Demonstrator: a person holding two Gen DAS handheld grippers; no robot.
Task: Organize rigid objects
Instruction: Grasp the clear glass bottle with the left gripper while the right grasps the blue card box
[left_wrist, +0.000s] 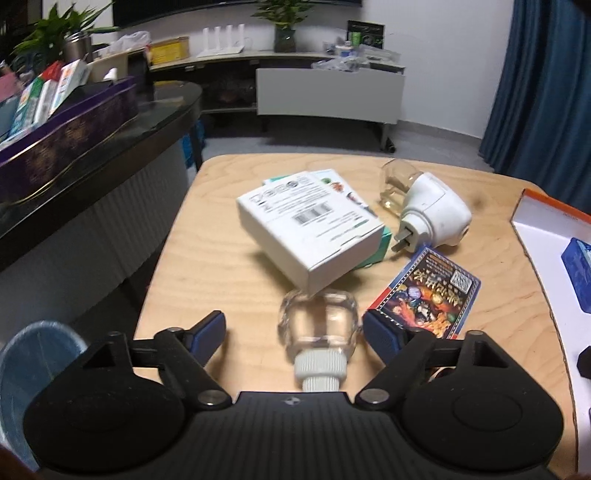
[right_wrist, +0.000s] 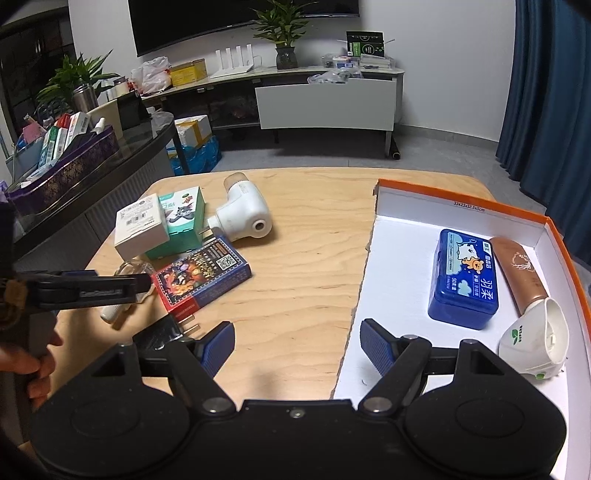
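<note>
While our left tool (left_wrist: 293, 332) straddles the clear glass bottle (left_wrist: 317, 332) lying on the worktop (left_wrist: 221, 258), its pads stand apart from it. Our right tool (right_wrist: 297, 345) gapes wide and empty beside the orange-rimmed box (right_wrist: 461, 192).

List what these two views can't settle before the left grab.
- Clear bottle, left wrist view: blurred; contact with the left hand-held gripper pads unclear.
- Same bottle, right wrist view: mostly hidden behind that gripper.
- Black plug, right wrist view: body hidden by the right hand-held gripper.
- Orange-rimmed box, left wrist view: cut off at the edge.
</note>
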